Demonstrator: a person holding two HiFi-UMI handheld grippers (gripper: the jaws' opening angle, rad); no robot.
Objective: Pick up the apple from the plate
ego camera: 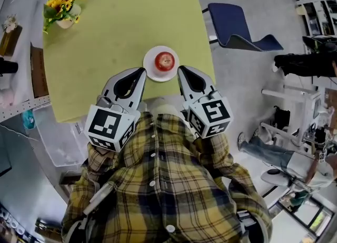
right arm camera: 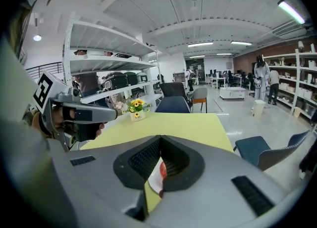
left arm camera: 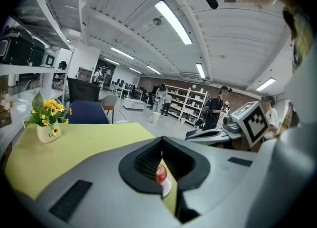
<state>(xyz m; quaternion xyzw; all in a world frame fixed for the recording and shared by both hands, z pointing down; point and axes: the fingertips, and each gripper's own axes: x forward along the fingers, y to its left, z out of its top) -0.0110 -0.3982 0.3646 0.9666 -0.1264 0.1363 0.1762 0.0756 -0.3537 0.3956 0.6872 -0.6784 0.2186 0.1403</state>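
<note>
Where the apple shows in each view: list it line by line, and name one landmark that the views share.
Head view: apple on the white plate, centre, upper half.
Left gripper view: apple low centre, a red sliver in the slit between the jaws.
Right gripper view: apple low centre, again in the slit.
Shared landmark: sunflower pot.

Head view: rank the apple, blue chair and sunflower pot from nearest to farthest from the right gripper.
1. apple, on the plate just left of the right gripper.
2. blue chair, on the floor past the right edge of the table.
3. sunflower pot, far-left table corner.
</note>
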